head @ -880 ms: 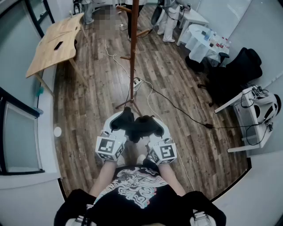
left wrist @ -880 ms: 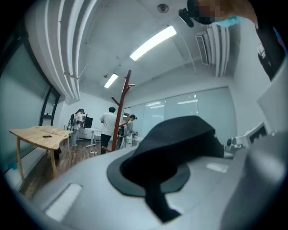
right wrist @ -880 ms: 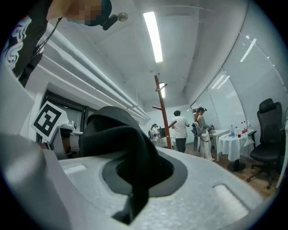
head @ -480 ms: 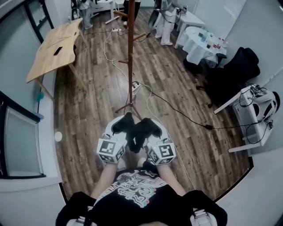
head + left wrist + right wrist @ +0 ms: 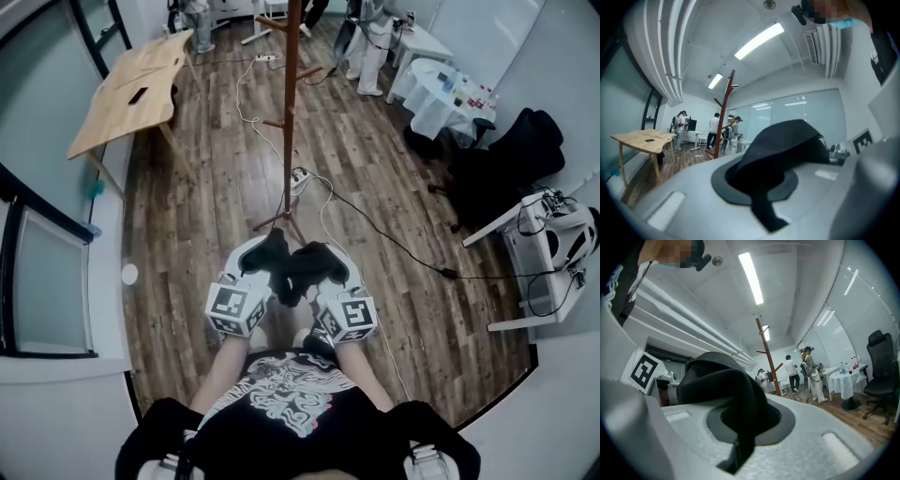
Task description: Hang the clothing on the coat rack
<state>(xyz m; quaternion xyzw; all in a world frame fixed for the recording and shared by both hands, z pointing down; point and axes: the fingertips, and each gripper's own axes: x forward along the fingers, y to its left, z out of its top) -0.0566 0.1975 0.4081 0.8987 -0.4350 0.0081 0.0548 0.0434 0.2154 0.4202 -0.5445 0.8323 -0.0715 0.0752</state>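
Two grippers, the left gripper (image 5: 255,267) and the right gripper (image 5: 330,270), are held level and side by side on the near side of the coat rack (image 5: 289,122), just short of its splayed feet. Each has its jaws closed together on a fold of the black clothing (image 5: 292,272), which hangs bunched between them in front of the rack. In both gripper views the cloth drapes over the jaws and only a narrow strip is pinched, so one hazard is slippage: a tug against a peg could draw the fabric out of either grip. No collar or loop can be made out in the bundle, so the garment may be laid on a peg without catching and slide off. The pegs (image 5: 270,123) are short and angled, which leaves little margin. A white power strip (image 5: 298,176) and a dark cable (image 5: 375,225) lie on the floor at the rack's base and to its right; a step closer risks snagging them. The rack stands on thin legs, so a sideways pull on the cloth would probably rock it.
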